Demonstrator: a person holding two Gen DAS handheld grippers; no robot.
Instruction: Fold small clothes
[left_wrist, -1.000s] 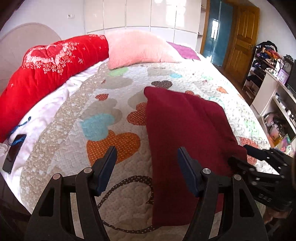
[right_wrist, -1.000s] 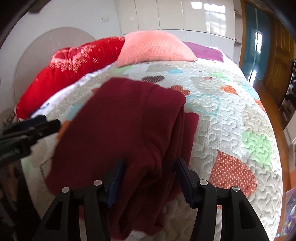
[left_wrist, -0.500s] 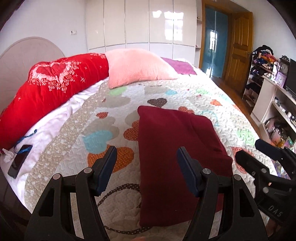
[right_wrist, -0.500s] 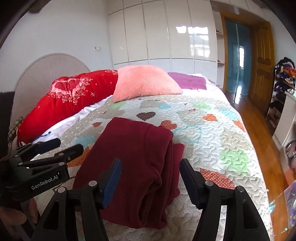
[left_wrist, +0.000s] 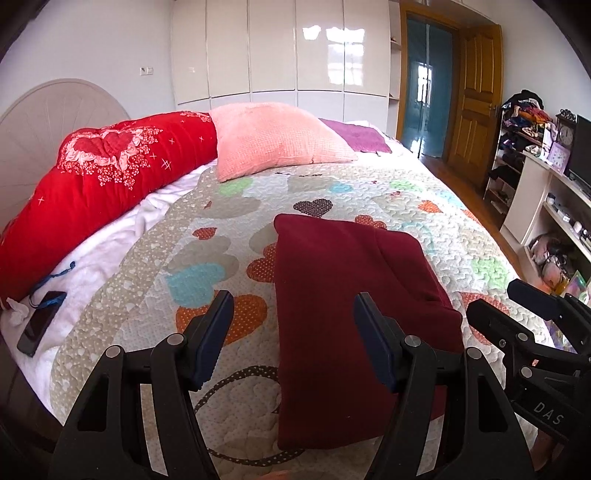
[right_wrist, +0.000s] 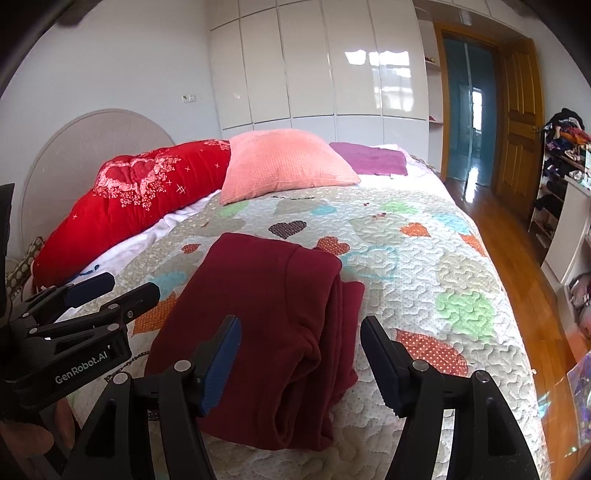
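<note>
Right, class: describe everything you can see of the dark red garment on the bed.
The dark red garment looks like soft, thick fleece or knit. It lies folded into a rough rectangle on the heart-patterned quilt, its stacked layers bunched along the right edge. Nothing holds it: both grippers hover open above its near end, with no pad touching.
</note>
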